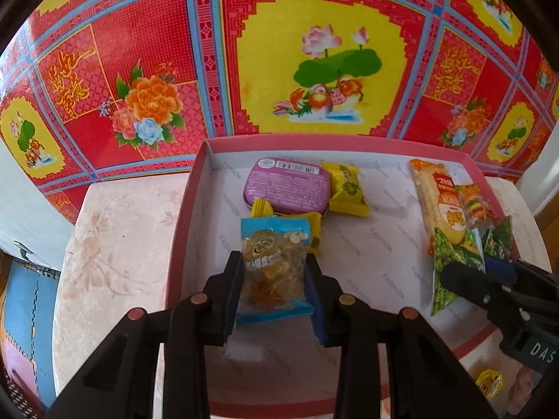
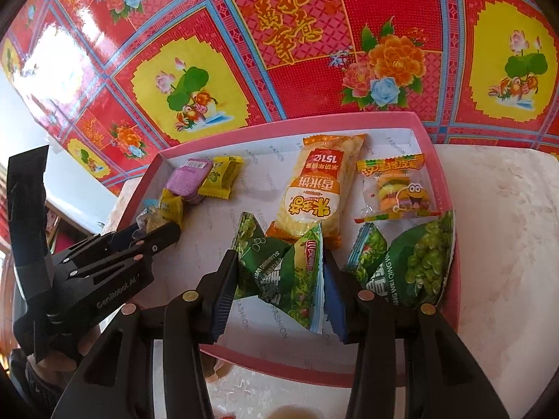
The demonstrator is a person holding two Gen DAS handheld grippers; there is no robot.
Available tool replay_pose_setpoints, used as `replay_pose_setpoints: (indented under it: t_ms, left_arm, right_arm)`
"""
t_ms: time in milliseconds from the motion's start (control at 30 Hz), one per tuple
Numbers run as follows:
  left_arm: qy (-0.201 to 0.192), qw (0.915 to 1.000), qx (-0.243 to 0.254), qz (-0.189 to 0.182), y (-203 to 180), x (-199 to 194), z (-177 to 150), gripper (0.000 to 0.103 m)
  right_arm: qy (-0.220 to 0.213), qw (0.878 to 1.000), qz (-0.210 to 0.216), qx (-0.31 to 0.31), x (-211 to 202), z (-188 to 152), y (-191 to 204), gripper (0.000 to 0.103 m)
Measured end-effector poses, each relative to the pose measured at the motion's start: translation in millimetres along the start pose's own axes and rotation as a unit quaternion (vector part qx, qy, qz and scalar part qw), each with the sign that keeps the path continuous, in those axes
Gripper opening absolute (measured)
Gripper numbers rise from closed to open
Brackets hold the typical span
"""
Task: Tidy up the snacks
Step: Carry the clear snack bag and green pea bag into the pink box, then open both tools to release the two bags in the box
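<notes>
Closest to the left wrist camera, the left gripper [image 1: 274,279] has its jaws drawn in tight on a clear packet with blue ends [image 1: 274,265], pale yellow jelly sweets showing through the film; the packet stands between the pads, its lower blue seal toward the camera, over the white floor of the pink-rimmed box [image 1: 181,209]; just beyond its far end lie two yellow wrapped sweets [image 1: 346,188], one partly under the packet and one further off, both touching a purple tin [image 1: 288,188] with small white print and a barcode label; past the box's far wall rises a red, yellow and blue floral sheet [image 1: 314,70] with lotus and duck panels.

Similarly, the right gripper [image 2: 276,279] holds a green pea packet [image 2: 283,272] between half-parted jaws, both pads pressing its crumpled sides; the packet is glossy green with pale green peas, a red label and white lettering, low over the box floor; just to the gripper's right a second green pea packet [image 2: 412,262] lies against the box's right wall; beyond the held packet, and touching its far edge, lies a long orange-and-yellow rice cracker pack [image 2: 314,192] with bold red characters; to that pack's right is a clear burger-shaped gummy packet [image 2: 398,188] with a cartoon face; the box sits on a pale pink flowered tabletop [image 2: 506,227].
</notes>
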State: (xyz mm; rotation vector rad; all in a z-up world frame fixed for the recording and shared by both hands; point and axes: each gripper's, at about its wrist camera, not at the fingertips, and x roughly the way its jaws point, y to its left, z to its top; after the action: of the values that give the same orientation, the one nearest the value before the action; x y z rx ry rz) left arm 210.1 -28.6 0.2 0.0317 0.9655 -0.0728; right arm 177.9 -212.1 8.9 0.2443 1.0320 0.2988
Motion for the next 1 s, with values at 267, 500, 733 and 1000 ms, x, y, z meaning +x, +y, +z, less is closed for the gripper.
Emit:
replay_pose_setpoints:
  t_ms: [267,500,733,1000]
  left_arm:
    - [0.009,0.9999,0.008,0.005,-4.0,4.0,6.0,0.058]
    - [0.014,0.9998,-0.001,0.015,-13.5,-0.1,5.1,0.059]
    - [0.006,0.9999,-0.009,0.013,-14.9,-22.7,0.6,0.060]
    - [0.005,0.9999,-0.008,0.010,-21.6,-47.8,-7.9,0.060]
  right_arm:
    - [0.003,1.000,0.005,-0.004,2.1,-0.5,0.1,0.049]
    - [0.006,1.000,0.008,-0.005,-1.2,-2.0,3.1,0.059]
    - [-0.006,1.000,0.008,-0.009,-17.5,-8.1,4.7,0.065]
    - [-0.016,1.000,0.007,-0.010,-37.2,-15.4,4.8,0.066]
